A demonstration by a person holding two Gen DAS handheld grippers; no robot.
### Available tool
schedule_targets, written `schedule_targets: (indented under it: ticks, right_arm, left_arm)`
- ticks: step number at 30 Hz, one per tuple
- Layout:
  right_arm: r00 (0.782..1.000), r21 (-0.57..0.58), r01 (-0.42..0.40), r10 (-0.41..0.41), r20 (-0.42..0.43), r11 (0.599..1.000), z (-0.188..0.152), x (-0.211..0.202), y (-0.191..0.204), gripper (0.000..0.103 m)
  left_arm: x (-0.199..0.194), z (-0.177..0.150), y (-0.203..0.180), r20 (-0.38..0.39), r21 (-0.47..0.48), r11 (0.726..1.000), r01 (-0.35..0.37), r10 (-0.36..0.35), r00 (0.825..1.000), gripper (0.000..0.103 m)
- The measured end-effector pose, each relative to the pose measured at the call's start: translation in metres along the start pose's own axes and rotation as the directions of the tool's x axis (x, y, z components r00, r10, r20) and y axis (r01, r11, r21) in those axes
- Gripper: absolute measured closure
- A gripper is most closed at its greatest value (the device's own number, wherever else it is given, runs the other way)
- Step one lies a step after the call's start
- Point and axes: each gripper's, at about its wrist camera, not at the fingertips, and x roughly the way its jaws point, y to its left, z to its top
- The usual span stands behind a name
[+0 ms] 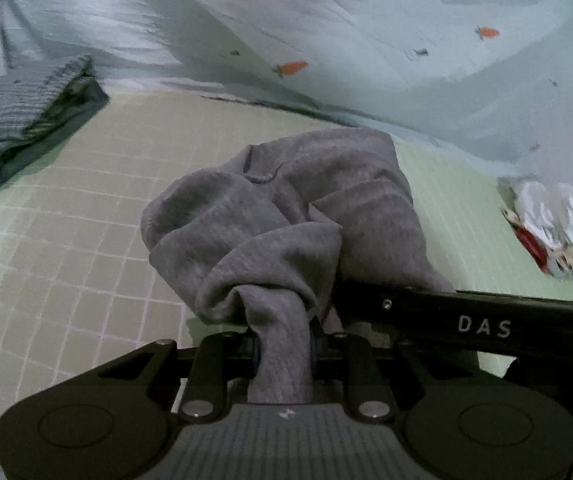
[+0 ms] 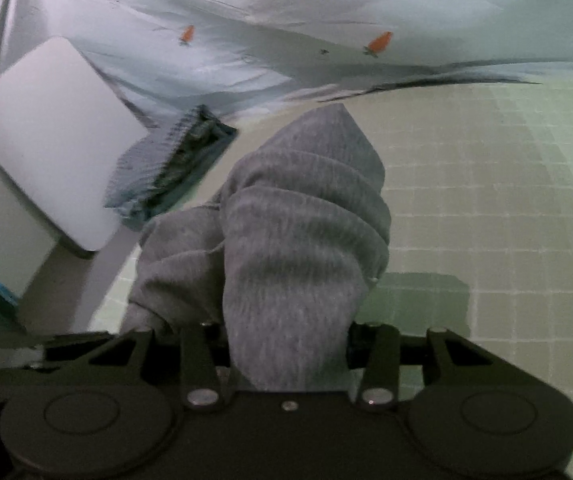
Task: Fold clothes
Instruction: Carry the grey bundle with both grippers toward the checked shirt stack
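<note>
A grey knit garment (image 1: pixel 286 216) hangs bunched above a green checked mat (image 1: pixel 66 264). My left gripper (image 1: pixel 284 354) is shut on a twisted fold of it, the cloth running back between the fingers. In the right wrist view the same grey garment (image 2: pixel 302 232) drapes in thick folds in front of the camera, and my right gripper (image 2: pixel 286 344) is shut on a wide wad of it. The black body of the right gripper (image 1: pixel 486 322), marked DAS, crosses the left wrist view just right of the cloth. Both sets of fingertips are hidden by fabric.
A folded stack of striped and dark clothes (image 1: pixel 26 120) lies at the mat's far left corner, also in the right wrist view as folded clothes (image 2: pixel 174 164). A pale blue sheet with carrot prints (image 1: pixel 326 40) hangs behind. A white board (image 2: pixel 54 140) sits left; a white and red crumpled item (image 1: pixel 550 224) right.
</note>
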Motion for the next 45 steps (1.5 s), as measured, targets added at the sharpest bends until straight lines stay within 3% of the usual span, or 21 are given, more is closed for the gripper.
schedule_targets:
  ticks: [7,14,20,27,35,42,45]
  right_arm:
    - [0.996,-0.066,-0.085,0.084,-0.012,0.994,0.010,-0.004,0.010,0.058]
    - [0.990,-0.078,-0.142,0.139,-0.035,0.987,0.020,0.021,0.040,0.058]
    - [0.988,-0.072,-0.151,0.148,-0.042,0.986,0.042,0.063,0.082,0.058]
    - [0.986,-0.058,-0.165,0.163,-0.033,0.985,0.096,0.138,0.147,0.058]
    - [0.977,-0.070,-0.198,0.203,0.068,0.978,0.188,0.218,0.229,0.058]
    - [0.952,-0.030,-0.270,0.272,0.143,0.962,0.268,0.279,0.269,0.058]
    - [0.947,0.046,-0.296,0.286,0.148,0.954,0.291,0.317,0.265,0.057]
  left_arm:
    - [-0.019,-0.006,0.007,0.033,-0.051,0.996,-0.068,0.070,0.997,0.081]
    - [-0.032,0.006,0.058,0.045,-0.100,0.990,-0.098,0.103,0.994,0.081]
    - [-0.034,0.039,0.130,0.064,-0.161,0.984,-0.082,0.093,0.994,0.081]
    - [-0.032,0.108,0.227,0.110,-0.192,0.978,-0.078,0.100,0.989,0.081]
    - [-0.033,0.213,0.326,0.237,-0.146,0.985,-0.096,0.129,0.963,0.081]
    - [-0.026,0.298,0.401,0.307,-0.146,0.982,-0.123,0.163,0.938,0.081]
    - [-0.003,0.320,0.437,0.290,-0.152,0.981,-0.117,0.157,0.944,0.076]
